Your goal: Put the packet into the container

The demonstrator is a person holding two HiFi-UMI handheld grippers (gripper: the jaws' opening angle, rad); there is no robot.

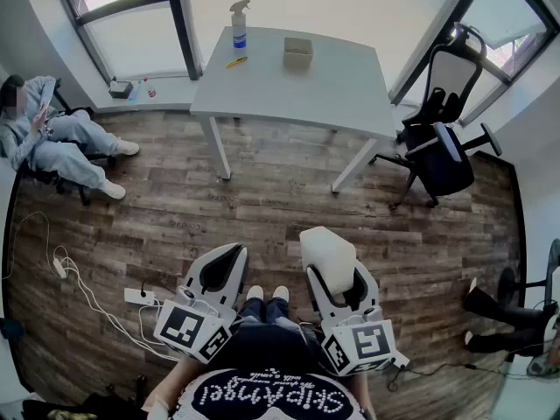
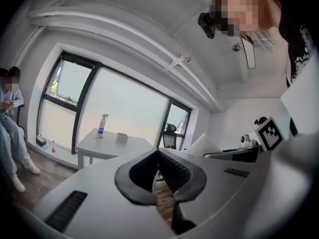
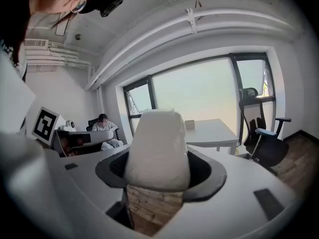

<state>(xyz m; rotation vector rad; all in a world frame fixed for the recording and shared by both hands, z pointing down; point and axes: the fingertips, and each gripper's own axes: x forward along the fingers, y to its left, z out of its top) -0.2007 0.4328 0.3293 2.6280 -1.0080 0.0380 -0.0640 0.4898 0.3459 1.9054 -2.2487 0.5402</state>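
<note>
Floor (image 1: 262,208): wood planks, matt, rough grain.
Table (image 1: 289,86): the top is finished white, smooth and matt.
Packet (image 3: 158,148): white, matt, soft-looking, slightly wrinkled.
Left gripper (image 2: 157,151): the shell is made of smooth white plastic.
Pads (image 2: 173,171): black, matt, ribbed.
Spray bottle (image 1: 239,26): pale plastic.

Scene inventory: one table (image 1: 289,86), one spray bottle (image 1: 239,24), one container (image 1: 297,52), one packet (image 1: 327,248), two office chairs (image 1: 444,160), left gripper (image 1: 236,252), right gripper (image 1: 337,276).

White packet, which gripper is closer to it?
Right. The right gripper holds the packet between its jaws; the left gripper is beside it, apart, holding nothing.
</note>
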